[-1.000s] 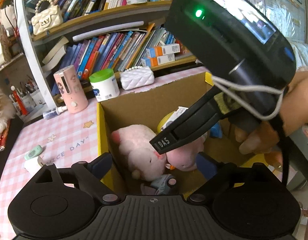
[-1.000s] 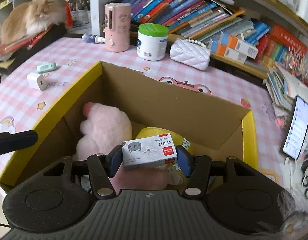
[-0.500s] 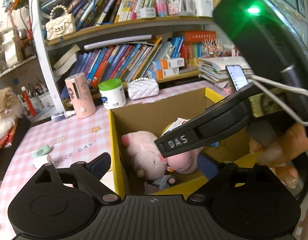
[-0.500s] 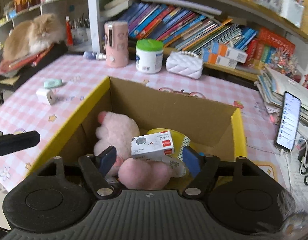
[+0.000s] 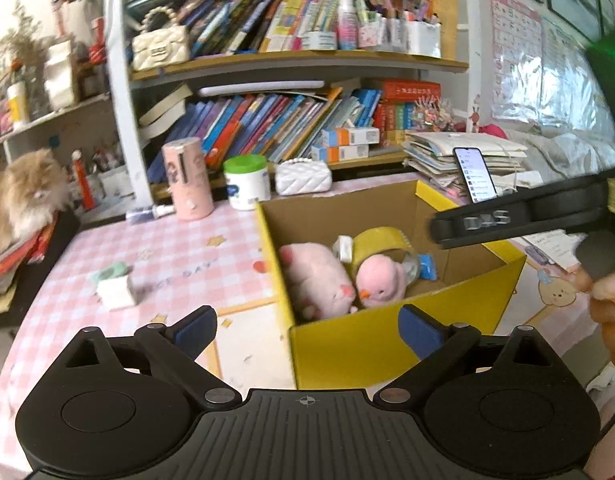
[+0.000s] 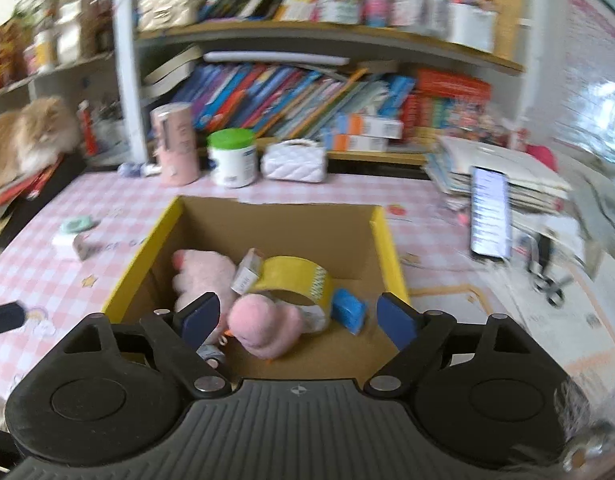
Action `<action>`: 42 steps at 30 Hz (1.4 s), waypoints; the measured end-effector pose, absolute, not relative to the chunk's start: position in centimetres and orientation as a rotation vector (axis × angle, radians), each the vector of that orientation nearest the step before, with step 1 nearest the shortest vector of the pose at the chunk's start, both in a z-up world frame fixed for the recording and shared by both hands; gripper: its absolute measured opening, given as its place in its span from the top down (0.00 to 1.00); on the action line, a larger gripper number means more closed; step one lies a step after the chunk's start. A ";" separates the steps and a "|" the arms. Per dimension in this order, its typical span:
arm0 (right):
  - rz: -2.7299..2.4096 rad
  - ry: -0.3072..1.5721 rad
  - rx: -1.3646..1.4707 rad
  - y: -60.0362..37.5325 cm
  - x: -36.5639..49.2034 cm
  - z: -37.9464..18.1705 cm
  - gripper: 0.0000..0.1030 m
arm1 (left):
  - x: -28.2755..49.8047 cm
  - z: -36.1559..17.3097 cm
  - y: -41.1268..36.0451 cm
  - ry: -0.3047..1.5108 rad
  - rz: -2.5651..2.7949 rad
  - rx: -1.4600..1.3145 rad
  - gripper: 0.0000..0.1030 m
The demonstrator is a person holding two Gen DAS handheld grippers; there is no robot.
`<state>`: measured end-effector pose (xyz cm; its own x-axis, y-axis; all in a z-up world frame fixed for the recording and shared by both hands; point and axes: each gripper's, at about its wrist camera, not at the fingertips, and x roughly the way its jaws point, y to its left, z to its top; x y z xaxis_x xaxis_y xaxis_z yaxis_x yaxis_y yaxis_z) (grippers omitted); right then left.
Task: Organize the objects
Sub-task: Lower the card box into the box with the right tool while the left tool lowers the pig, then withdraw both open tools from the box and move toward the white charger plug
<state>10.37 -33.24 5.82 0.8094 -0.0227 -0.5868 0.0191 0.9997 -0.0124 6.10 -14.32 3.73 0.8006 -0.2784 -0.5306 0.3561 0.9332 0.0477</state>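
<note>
While both tongs, right and left, gape wide and hold nothing, the small carton lies in the yellow box against the tape roll. That placing looks done; next likely calls for reaching the white cube on the bench.

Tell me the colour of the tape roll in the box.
Yellow; the tape roll shows best in the right wrist view.

Yellow-edged cardboard box on pink checked worktop; pink plush toys, yellow tape roll inside; green-lidded white jar behind.
</note>
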 end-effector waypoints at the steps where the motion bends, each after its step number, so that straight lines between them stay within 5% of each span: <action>1: -0.043 0.624 0.009 -33.4 9.8 5.8 0.17 | 5.9 3.7 -13.9 0.548 -0.338 0.142 0.04; 42: -0.184 0.824 -0.121 -19.4 -1.4 -2.0 0.03 | -0.4 -0.4 -0.9 0.737 -0.186 0.139 0.04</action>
